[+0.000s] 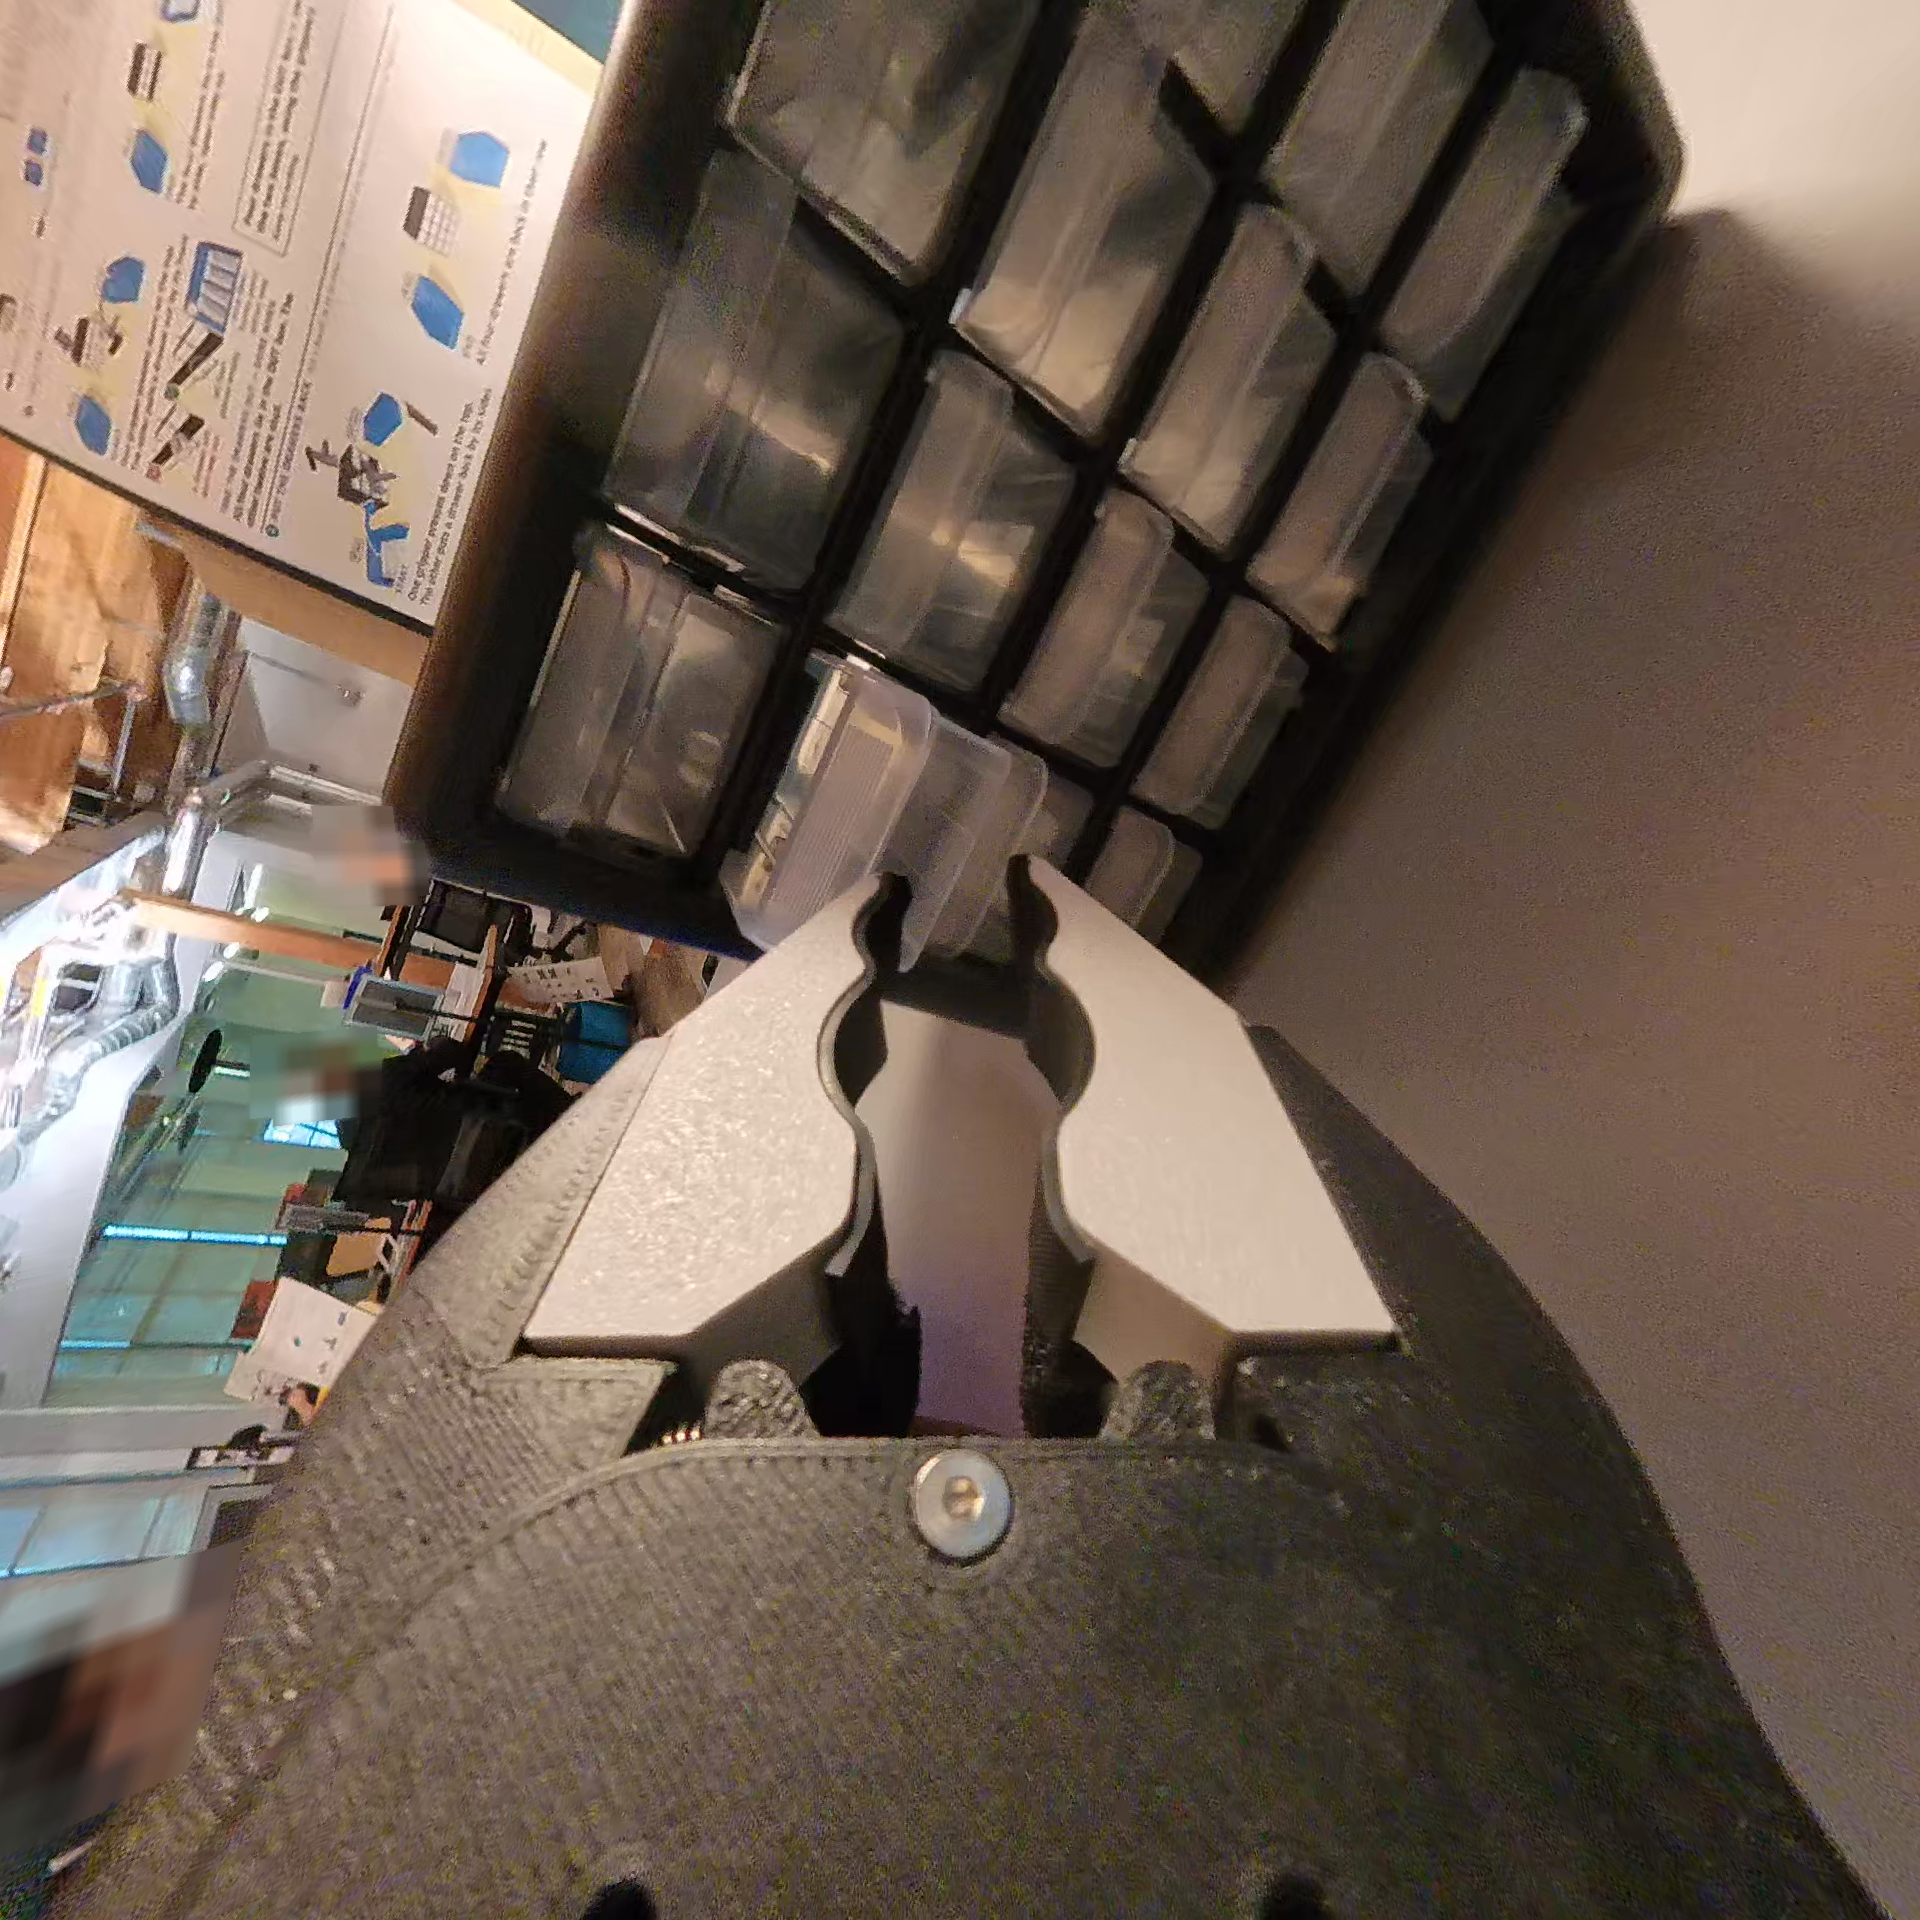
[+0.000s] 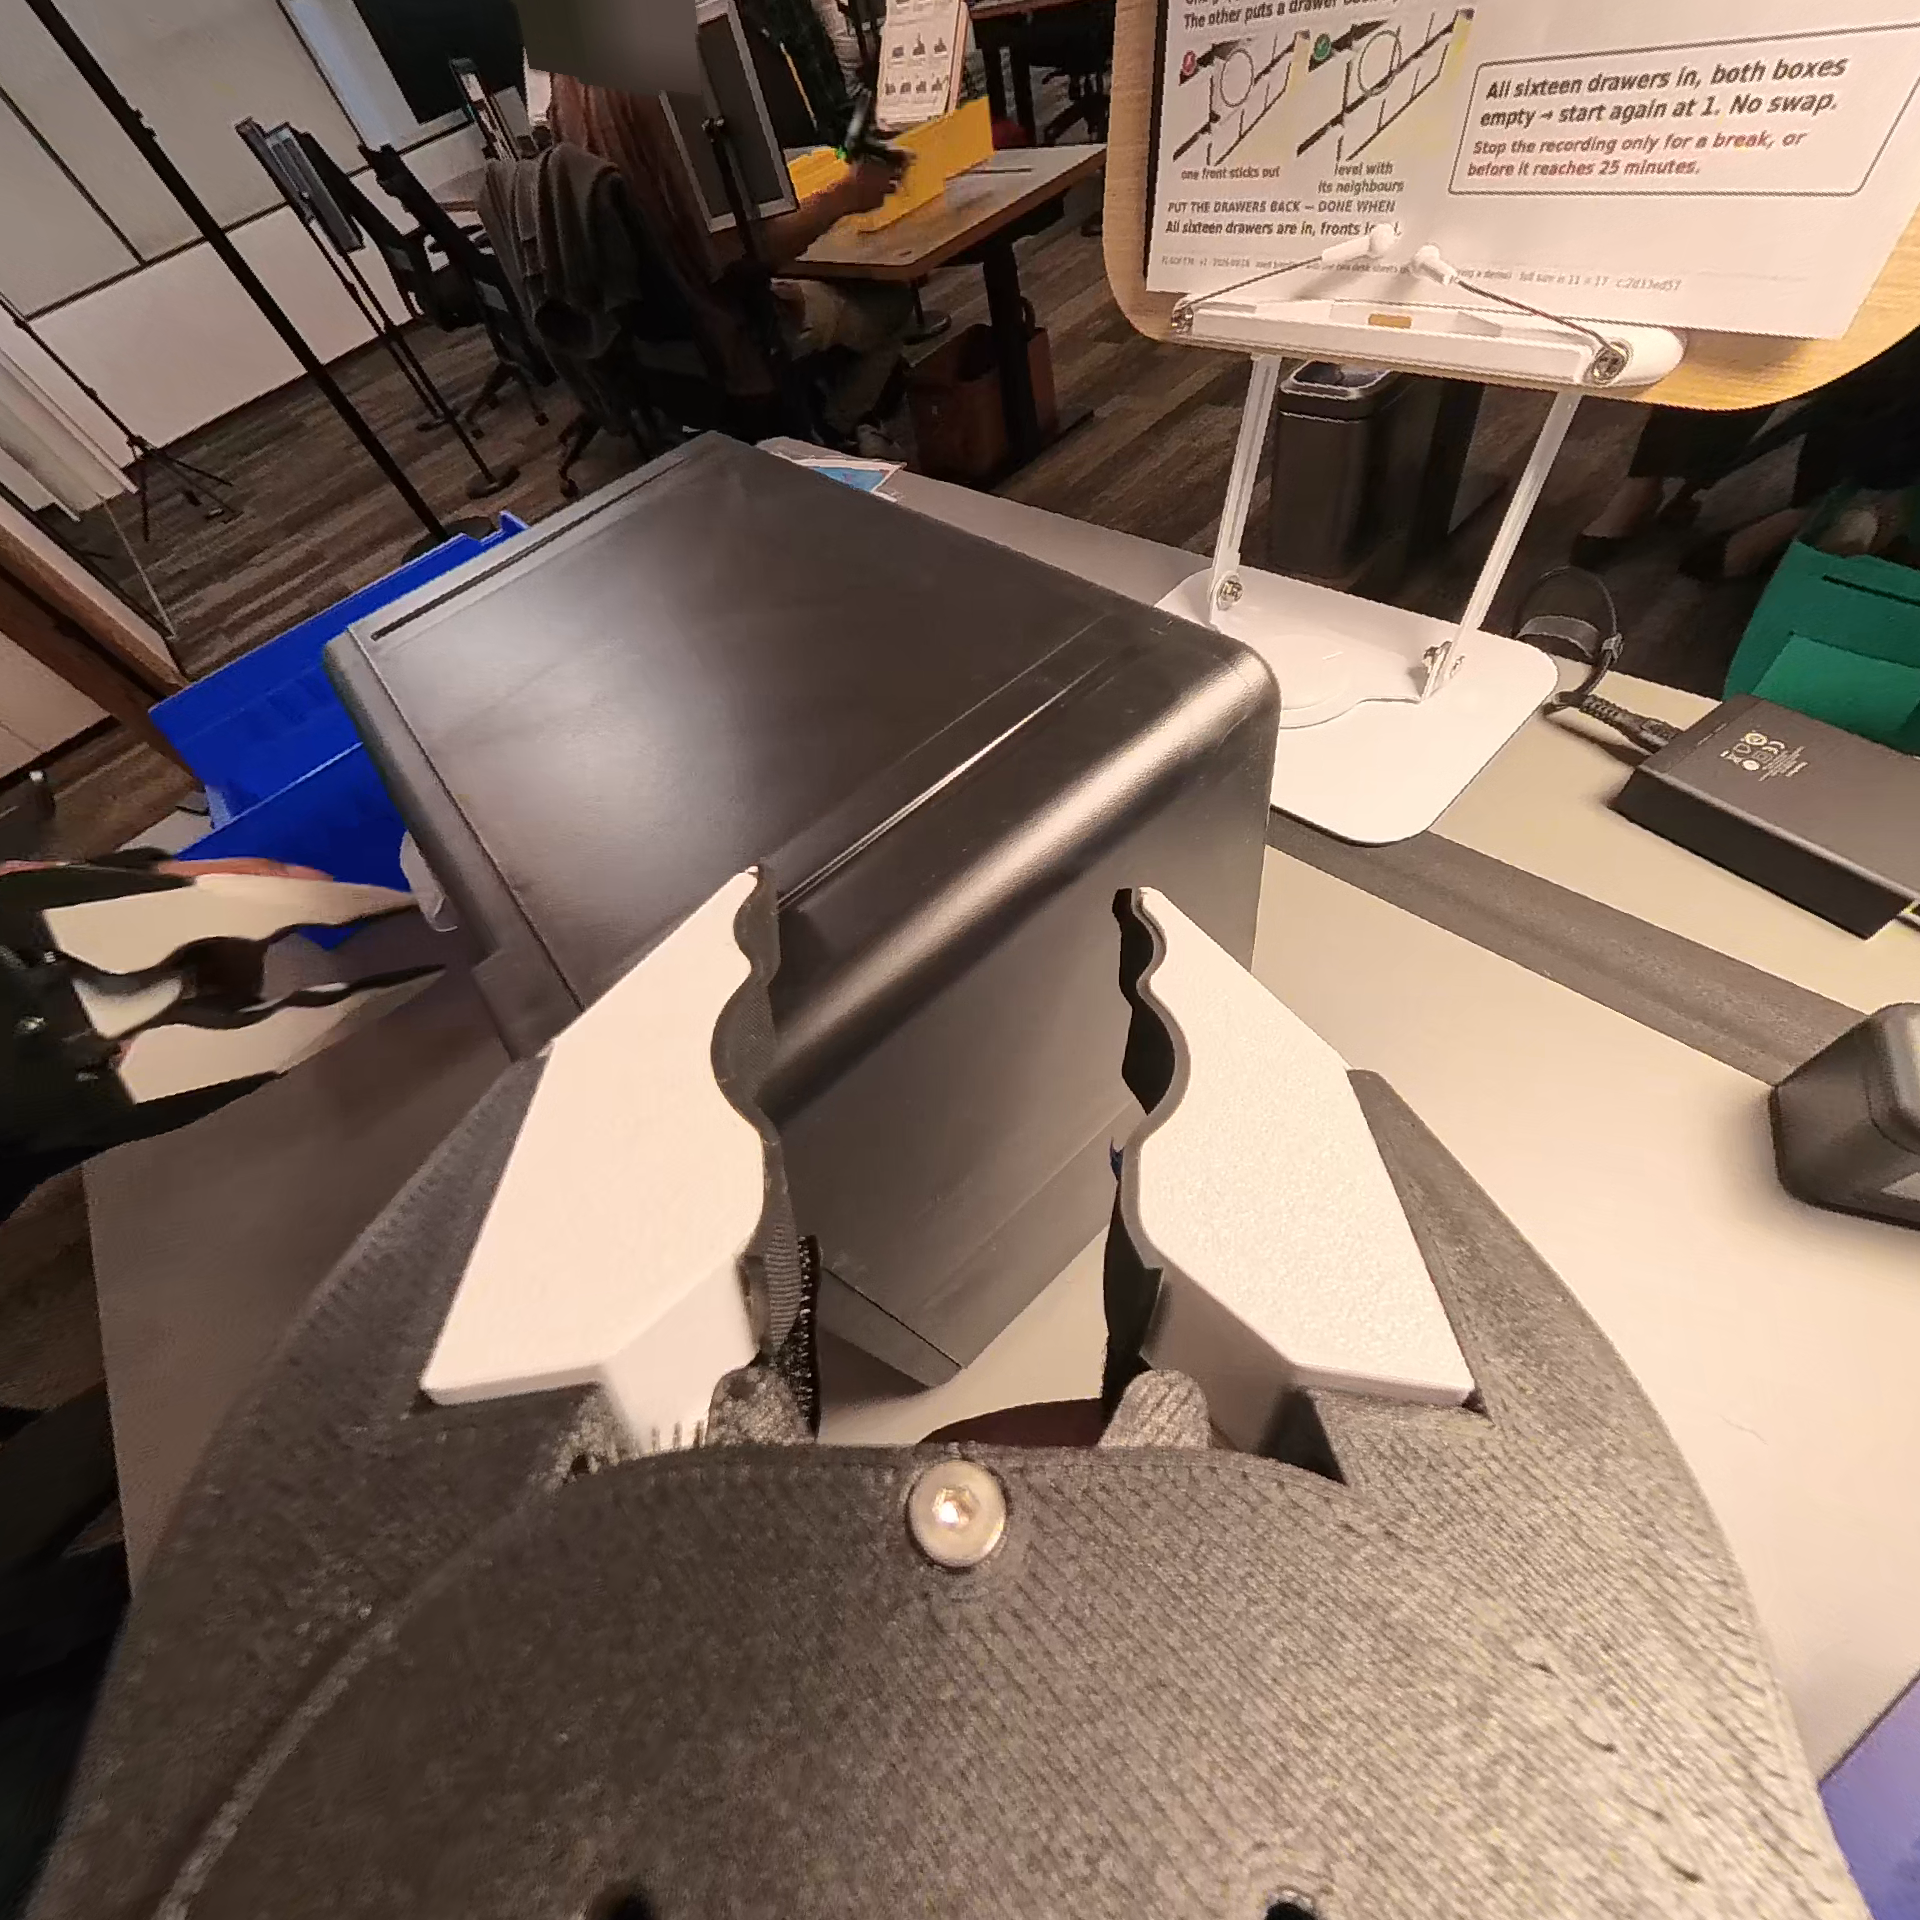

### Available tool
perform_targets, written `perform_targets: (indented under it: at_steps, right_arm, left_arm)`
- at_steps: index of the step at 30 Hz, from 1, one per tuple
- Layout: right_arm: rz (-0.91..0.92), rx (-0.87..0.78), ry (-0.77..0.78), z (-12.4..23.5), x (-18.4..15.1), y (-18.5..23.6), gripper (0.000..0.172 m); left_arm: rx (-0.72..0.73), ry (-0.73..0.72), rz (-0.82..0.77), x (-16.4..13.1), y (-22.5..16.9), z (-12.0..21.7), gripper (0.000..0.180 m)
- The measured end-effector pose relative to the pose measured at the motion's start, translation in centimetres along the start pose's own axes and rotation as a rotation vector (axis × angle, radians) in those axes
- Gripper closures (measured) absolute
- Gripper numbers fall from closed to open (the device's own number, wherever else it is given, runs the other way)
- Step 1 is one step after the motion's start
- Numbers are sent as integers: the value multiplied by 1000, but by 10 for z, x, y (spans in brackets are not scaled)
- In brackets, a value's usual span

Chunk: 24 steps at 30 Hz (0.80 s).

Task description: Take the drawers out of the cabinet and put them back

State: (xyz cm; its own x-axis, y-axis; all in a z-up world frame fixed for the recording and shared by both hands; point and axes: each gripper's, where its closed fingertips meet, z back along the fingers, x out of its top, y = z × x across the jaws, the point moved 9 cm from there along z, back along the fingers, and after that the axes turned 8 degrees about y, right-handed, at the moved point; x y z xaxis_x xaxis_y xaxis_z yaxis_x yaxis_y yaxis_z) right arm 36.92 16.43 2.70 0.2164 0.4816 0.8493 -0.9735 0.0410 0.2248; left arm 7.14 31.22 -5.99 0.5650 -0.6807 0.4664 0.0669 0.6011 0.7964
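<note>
Two grippers at the black cabinet (image 2: 790, 727) on the table (image 2: 1507, 1091). Left gripper (image 1: 961, 883), fingers close together, has the handle of a clear drawer (image 1: 862, 790) between its tips; that drawer sticks out of the grid, though pad contact is hard to make out. Right gripper (image 2: 940, 899) is spread wide over the cabinet's top rear corner, gripping nothing. A blue bin (image 2: 281, 727) is half hidden behind the cabinet.
</note>
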Motion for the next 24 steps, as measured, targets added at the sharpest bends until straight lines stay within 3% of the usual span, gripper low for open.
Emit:
perform_targets:
  at_steps: [8, 15, 20, 24]
  right_arm:
    - [8, -12, -2, 2, -1, 4, 104]
    - [10, 0, -10, 3, 1, 1, 104]
    - [25, 29, -27, 4, 3, 7, 103]
    - [76, 41, -76, 7, 2, 17, 102]
  left_arm:
    - [28, 9, 178, 9, 6, -43, 165]
    - [93, -112, 268, -1, -2, -18, 159]
    - [201, -279, 513, -28, 10, -6, 151]
    - [94, -378, 698, -45, 20, -20, 131]
